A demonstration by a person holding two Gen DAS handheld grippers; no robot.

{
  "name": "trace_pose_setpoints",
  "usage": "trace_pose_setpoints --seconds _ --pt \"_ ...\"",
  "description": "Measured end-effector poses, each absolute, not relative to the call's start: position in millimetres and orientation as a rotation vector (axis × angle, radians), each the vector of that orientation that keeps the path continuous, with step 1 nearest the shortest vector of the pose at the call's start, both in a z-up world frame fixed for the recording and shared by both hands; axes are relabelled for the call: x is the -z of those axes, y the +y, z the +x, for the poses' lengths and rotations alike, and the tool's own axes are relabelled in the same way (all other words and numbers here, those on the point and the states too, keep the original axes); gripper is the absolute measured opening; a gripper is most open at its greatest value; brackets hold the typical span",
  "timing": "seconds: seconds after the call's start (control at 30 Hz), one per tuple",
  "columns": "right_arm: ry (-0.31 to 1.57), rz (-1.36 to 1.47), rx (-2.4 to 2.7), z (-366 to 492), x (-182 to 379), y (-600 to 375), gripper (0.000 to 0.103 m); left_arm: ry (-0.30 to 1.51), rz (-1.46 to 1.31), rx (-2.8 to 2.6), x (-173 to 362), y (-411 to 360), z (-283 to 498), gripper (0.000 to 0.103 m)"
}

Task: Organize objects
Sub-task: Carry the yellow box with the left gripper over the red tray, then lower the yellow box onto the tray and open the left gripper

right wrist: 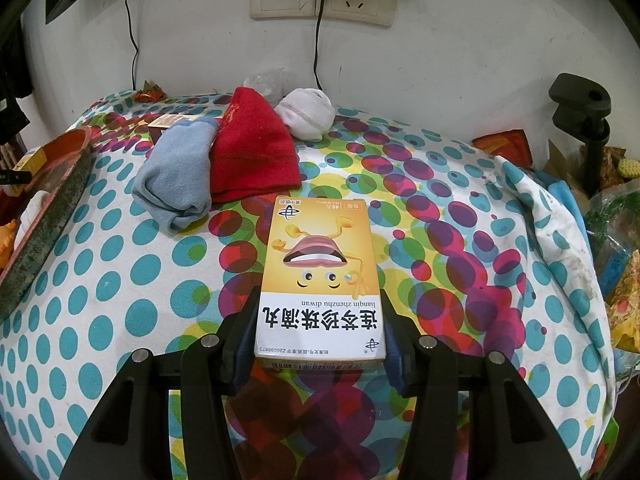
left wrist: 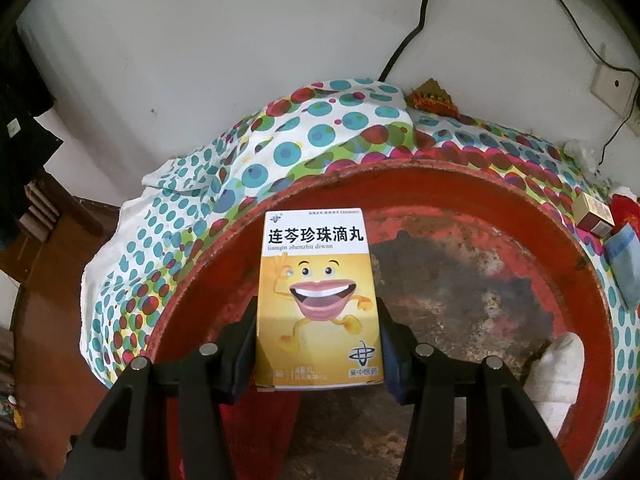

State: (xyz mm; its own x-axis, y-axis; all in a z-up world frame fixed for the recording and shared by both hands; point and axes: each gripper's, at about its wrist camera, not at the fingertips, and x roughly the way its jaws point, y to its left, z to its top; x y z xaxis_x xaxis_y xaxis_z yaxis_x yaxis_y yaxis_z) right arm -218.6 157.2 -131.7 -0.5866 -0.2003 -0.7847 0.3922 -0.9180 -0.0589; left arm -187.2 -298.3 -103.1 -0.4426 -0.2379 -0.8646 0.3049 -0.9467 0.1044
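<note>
My left gripper [left wrist: 318, 336] is shut on a yellow medicine box [left wrist: 318, 300] with a cartoon mouth, pads pressed on its two long sides. It holds the box over the worn inside of a round red tray [left wrist: 440, 172]. A white sock [left wrist: 556, 376] lies in the tray at the right. My right gripper [right wrist: 320, 328] is shut on a second yellow medicine box [right wrist: 320, 276] of the same kind, print upside down, low over the dotted cloth [right wrist: 120, 280]. Whether this box touches the cloth I cannot tell.
Beyond the right gripper lie a blue sock [right wrist: 176, 176], a red knitted cap [right wrist: 252, 152], a white sock ball [right wrist: 308, 114] and a small brown box [right wrist: 168, 124]. The red tray [right wrist: 52, 184] stands at the left. A black clamp [right wrist: 580, 112] and snack bags [right wrist: 624, 300] crowd the right edge.
</note>
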Motion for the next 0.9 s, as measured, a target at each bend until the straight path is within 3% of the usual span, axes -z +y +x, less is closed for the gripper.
trace_pose_setpoints --seconds 0.73,0.9 --pt "0.324 1.203 2.513 -220 132 158 0.050 0.121 1.449 2.453 90 -294 -165 0.058" --pt "0.326 1.200 2.515 -220 133 158 0.050 0.123 1.444 2.489 82 -286 -156 0.068"
